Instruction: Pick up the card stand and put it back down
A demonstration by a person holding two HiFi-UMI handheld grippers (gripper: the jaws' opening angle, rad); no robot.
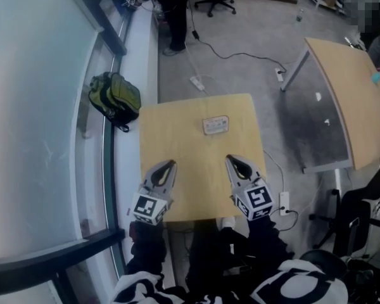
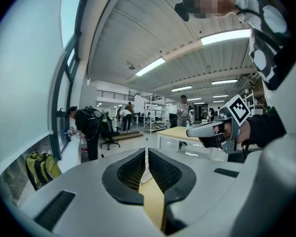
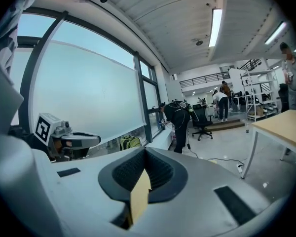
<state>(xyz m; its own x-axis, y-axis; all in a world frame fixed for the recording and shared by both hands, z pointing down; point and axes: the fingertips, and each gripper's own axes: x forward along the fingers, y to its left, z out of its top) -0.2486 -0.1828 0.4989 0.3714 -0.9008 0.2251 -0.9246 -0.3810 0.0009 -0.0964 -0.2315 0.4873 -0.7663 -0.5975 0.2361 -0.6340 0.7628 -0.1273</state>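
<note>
Card stand: one card stand, small and pale, on the far half of the surface, near its middle line; nothing touches it.
Surface: one square wooden surface; the card stand is the only loose item seen on it.
Left gripper: one left gripper over the near left part of the surface, well apart from the card stand; its fingers are closed tip to tip with nothing between them.
Right gripper: one right gripper over the near right part, nearer the card stand but clear of it; its fingers also meet at the tip and hold nothing.
Marker cubes: two, one marker cube on the left gripper, one on the right.
Contact with surface: cannot be determined for either gripper.
Backpack: one green backpack on the window ledge, left of the surface.
Second surface: one second surface to the right, apart.
Power strip: one power strip on the floor beyond the surface.
</note>
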